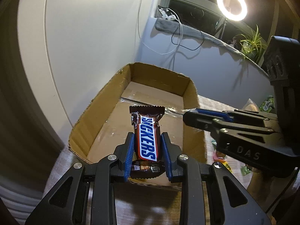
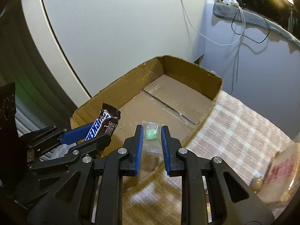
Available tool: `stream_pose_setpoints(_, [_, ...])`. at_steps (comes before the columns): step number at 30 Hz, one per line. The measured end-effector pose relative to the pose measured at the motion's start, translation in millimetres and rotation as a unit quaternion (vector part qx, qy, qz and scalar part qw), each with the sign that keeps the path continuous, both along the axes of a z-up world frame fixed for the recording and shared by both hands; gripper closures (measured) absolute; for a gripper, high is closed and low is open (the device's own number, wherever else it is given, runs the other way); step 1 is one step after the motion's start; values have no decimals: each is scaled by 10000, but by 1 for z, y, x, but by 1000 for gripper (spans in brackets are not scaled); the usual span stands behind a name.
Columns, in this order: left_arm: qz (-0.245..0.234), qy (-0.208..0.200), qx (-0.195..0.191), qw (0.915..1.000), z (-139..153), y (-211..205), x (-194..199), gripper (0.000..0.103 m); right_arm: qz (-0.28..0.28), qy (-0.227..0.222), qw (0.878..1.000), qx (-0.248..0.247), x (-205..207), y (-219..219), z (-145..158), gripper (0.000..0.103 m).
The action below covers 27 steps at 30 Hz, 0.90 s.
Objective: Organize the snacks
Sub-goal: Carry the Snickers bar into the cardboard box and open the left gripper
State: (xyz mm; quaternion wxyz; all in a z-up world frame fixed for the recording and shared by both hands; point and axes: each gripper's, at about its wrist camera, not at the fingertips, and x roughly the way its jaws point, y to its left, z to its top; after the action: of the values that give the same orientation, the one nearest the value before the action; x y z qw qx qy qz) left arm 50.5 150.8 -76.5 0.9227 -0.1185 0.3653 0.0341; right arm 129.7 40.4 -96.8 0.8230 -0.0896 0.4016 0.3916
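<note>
My left gripper is shut on a brown Snickers bar and holds it above the near end of an open cardboard box. The bar also shows in the right wrist view, clamped in the left gripper. My right gripper is shut on a small clear packet with a green candy, above the box's near right rim. In the left wrist view the right gripper reaches in from the right over the box edge.
The box floor shows only tape. A checked cloth covers the table. Loose snack packets lie at the right. A glass container stands at the far right. White wall, cables and a ring light are behind.
</note>
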Motion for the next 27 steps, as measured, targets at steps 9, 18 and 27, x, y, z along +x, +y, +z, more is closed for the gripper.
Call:
stream_pose_setpoints(9, [52,61,-24,10000,-5,8,3,76,18,14,10000,-92,6,9,-11,82])
stream_pose_setpoints(18, [137,-5,17,9999,0,10,1,72,-74,-39,10000,3,8,1,-8,60])
stream_pose_setpoints(27, [113,-134,58,9998,13,0,-7,72,-180,-102,9996,191,0,-31,7,60])
